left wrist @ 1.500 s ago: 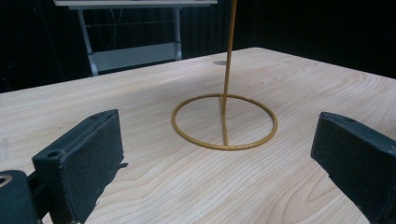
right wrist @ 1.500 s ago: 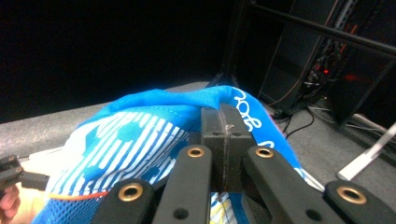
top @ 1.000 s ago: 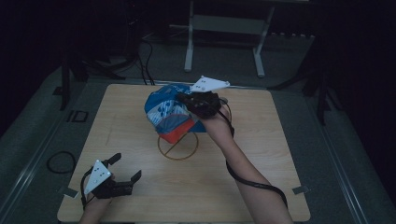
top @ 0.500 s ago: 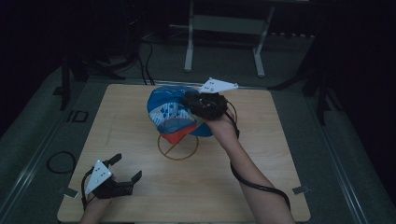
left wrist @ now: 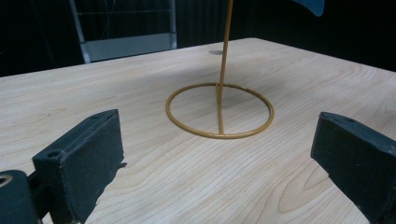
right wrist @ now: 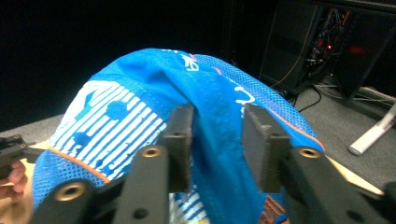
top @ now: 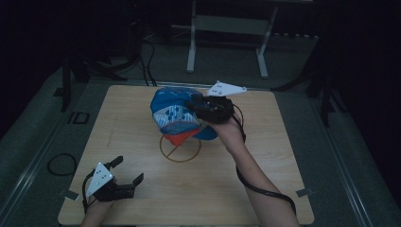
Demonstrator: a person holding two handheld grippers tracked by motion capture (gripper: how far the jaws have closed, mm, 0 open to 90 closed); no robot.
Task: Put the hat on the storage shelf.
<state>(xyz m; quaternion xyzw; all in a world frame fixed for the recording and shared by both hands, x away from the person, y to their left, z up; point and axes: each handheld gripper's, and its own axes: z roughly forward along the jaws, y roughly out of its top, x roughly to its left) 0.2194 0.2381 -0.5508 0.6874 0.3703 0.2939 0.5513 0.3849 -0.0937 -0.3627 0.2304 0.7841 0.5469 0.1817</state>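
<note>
In the high view, the right gripper [top: 204, 108] holds a blue cap [top: 177, 113] in the air above the middle of the wooden table [top: 265, 156], and the cap's orange brim points down toward the ring base of a gold wire stand [top: 180, 148] just below it. The left gripper [top: 124, 178] rests at the near left corner of the table, well apart from the stand, with its jaws spread and nothing between them. In the left gripper view, the two black jaws stand wide apart, and straight ahead the stand rises from its ring [left wrist: 219, 110] as a thin upright rod; a blue edge of the cap shows at the top. In the right gripper view, the jaws are clamped on a fold of the cap's blue mesh crown [right wrist: 219, 107]. I judge that the cap must come down along the vertical rod, so the right hand, directly over the stand, is clearly the nearer one.
</note>
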